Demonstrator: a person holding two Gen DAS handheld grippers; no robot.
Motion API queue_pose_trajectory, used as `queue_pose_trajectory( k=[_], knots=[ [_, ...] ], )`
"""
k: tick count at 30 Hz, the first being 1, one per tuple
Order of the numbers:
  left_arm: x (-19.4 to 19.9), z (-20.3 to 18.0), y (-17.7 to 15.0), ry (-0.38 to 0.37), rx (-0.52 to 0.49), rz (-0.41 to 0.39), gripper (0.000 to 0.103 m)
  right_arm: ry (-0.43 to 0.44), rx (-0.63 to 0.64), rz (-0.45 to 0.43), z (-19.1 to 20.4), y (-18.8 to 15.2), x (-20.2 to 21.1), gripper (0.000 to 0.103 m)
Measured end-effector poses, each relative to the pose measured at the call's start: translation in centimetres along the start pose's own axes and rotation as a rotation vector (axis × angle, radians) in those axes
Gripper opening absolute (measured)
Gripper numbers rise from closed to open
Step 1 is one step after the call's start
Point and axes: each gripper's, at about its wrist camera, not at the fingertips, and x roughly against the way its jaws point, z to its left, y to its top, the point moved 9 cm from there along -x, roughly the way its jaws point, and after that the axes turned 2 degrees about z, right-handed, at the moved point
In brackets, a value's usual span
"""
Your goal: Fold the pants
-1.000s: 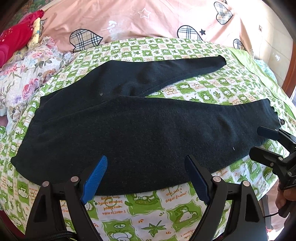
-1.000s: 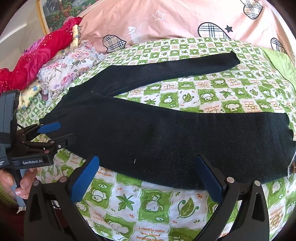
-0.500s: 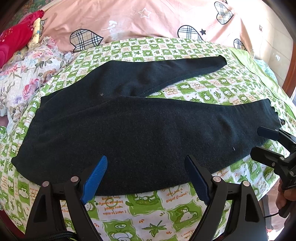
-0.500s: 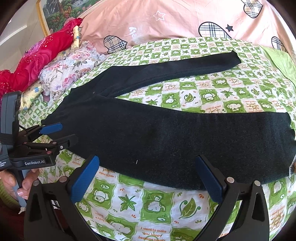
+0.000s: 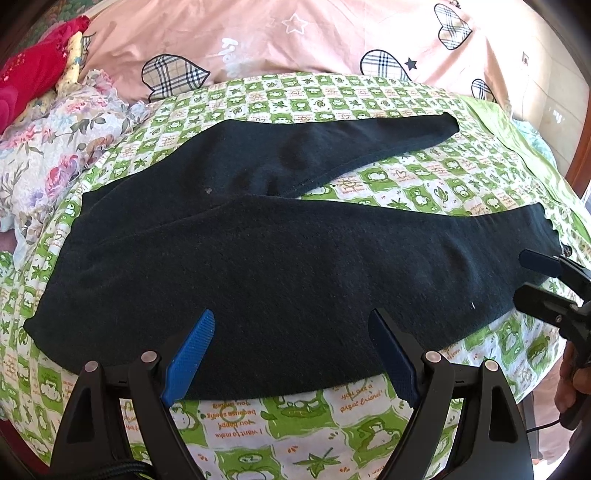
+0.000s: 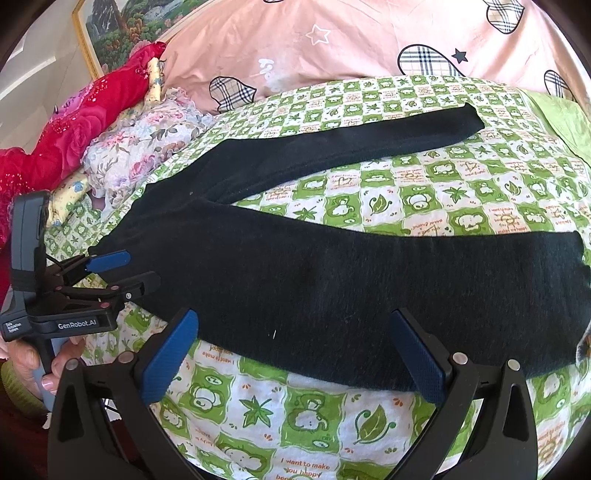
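Note:
Black pants (image 5: 280, 258) lie flat on a green-and-white patterned bed sheet, waist at the left and two legs spread apart toward the right; they also show in the right wrist view (image 6: 369, 280). My left gripper (image 5: 291, 350) is open and empty, its blue pads over the near edge of the near leg close to the waist. It also appears in the right wrist view (image 6: 125, 269), open. My right gripper (image 6: 295, 354) is open and empty at the near edge of the near leg toward the cuff. It shows in the left wrist view (image 5: 528, 277), open by the cuff.
A pink quilt with plaid hearts (image 5: 295, 37) lies along the far side. Floral bedding (image 5: 55, 147) and red fabric (image 6: 85, 125) pile at the left. The bed sheet (image 6: 306, 417) drops off at the near edge. A framed picture (image 6: 107, 29) hangs at the upper left.
Both grippers have crept slightly closer to the near edge of the pants. The pants have not moved and both grippers stay open.

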Motion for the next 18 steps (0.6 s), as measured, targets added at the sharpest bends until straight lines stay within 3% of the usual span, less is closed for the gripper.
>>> queue_pose_trajectory(
  k=[9, 18],
  knots=[
    [-1.4, 0.7, 3.5, 0.011, -0.018, -0.003, 0.086, 0.003, 0.003, -0.008, -1.9, 3.4, -0.1, 0.103],
    [-3.7, 0.8, 9.4, -0.002, -0.054, -0.003, 0.086, -0.013, 0.038, 0.024, -5.8, 9.8, -1.7, 0.103]
  ],
)
